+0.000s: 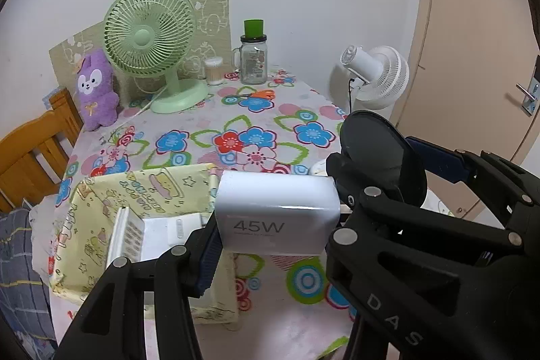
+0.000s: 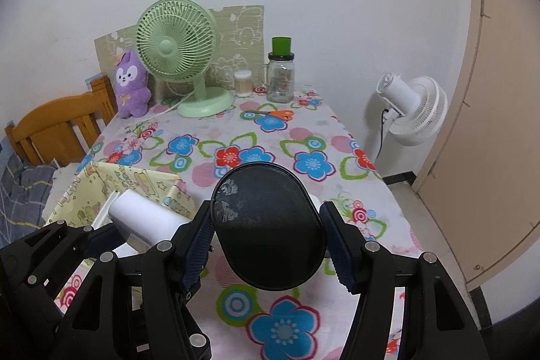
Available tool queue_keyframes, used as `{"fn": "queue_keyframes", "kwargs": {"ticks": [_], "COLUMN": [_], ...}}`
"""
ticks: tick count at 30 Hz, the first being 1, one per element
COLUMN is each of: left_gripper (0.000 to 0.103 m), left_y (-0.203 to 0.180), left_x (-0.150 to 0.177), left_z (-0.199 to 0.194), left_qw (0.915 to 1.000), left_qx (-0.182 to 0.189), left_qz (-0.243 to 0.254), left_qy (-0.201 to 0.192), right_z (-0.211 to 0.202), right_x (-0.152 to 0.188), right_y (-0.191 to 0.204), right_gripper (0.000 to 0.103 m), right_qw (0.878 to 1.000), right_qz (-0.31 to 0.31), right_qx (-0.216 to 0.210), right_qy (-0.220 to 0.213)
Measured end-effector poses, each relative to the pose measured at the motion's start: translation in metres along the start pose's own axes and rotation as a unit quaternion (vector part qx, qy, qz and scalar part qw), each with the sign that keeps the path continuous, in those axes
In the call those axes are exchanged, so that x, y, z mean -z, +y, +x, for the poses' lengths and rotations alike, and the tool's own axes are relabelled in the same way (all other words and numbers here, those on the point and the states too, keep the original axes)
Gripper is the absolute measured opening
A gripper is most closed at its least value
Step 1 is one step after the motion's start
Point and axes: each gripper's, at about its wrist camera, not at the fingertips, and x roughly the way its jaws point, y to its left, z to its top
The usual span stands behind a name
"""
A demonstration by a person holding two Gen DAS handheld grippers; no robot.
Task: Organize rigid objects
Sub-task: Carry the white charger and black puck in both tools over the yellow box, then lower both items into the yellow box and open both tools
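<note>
We see lots of bare worktop (image 2: 236,137) in the middle, so a claw can pass there. At the back, the green fan (image 2: 179,53), glass jar (image 2: 280,80) and purple toy (image 2: 130,86) block the way. The yellow box (image 1: 135,191) sits near left.

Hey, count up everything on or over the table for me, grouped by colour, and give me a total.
Green: 1, desk fan
Purple: 1, plush
White: 2, charger, swab tub
Black: 1, disc
Yellow: 1, box
Orange: 1, scissors
Clear: 1, jar
Total: 8
</note>
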Motion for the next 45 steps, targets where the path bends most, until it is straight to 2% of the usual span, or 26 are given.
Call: {"fn": "queue_keyframes", "kwargs": {"ticks": [10,20,45], "left_gripper": [0.057,0.057,0.058], "left_y": [0.03,0.063,0.132], "left_x": [0.002,0.003,0.016], "left_z": [0.0,-0.004,0.019], "left_qw": [0.9999,0.9997,0.9968], "left_qx": [-0.011,-0.024,-0.046], "left_qz": [0.006,-0.011,-0.048], "left_qy": [0.001,-0.004,0.045], "right_z": [0.009,0.014,0.062], "right_x": [-0.002,-0.011,-0.014], "right_y": [0.032,0.065,0.128], "right_gripper": [0.065,0.066,0.066], "right_qw": [1.0,0.999,0.995], "right_qz": [-0.006,-0.023,-0.044], "right_qx": [-0.01,-0.022,-0.071], "right_qy": [0.004,-0.001,0.046]}}
